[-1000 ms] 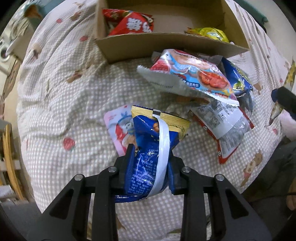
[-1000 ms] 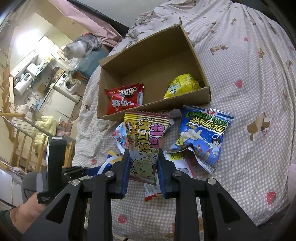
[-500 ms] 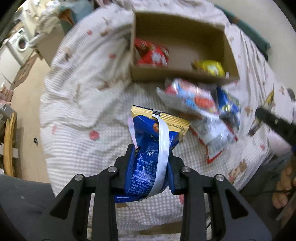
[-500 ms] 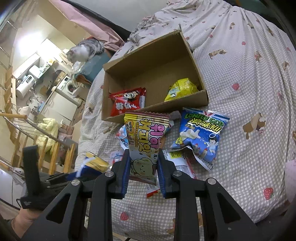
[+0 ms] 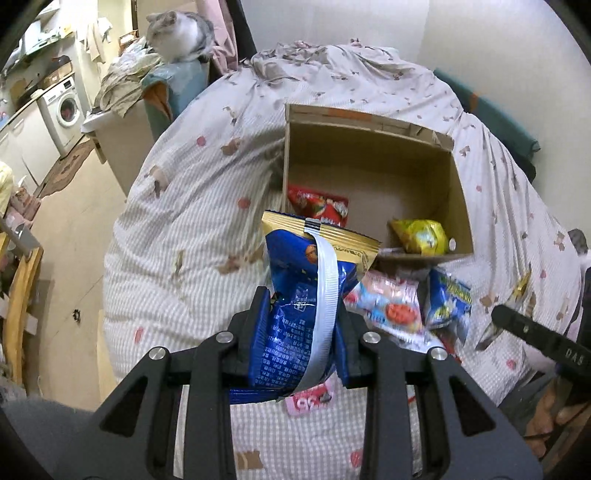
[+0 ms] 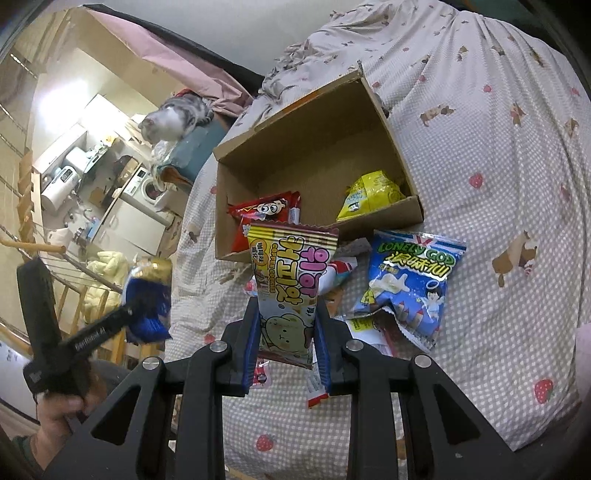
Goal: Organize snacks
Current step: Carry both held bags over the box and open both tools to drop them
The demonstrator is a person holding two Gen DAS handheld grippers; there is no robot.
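The blue snack bag (image 5: 303,317) sits pinched betw. the left gripper (image 5: 301,332) jaws, its gold top seam sticking up and fwd, a white strip running down its face; a sec ago we had it low over the loose pile, now it's lifted clear of the bedspread (image 5: 177,221) and the view opens onto the whole cardboard box (image 5: 373,155) beyond it, so we read this as the carry phase, pickup done and drop-off pending. From the right cam the same bag shows blurred at far left, well apart from the box. The yellow-pink snack pack (image 6: 290,291) is clamped upright in the right gripper (image 6: 286,332), jaws pressed on both edges, pretty much where it was a sec back, hanging just short of the box's near wall. Inside the box: a red packet (image 6: 266,214) on the left, a yellow packet (image 6: 369,195) on the right, bare floor betw. them. Outside, the Lonely God bag (image 6: 410,280) & other wrappers lie by the near wall, untouched. A cat (image 5: 177,33) sits in the bkgd, watching.
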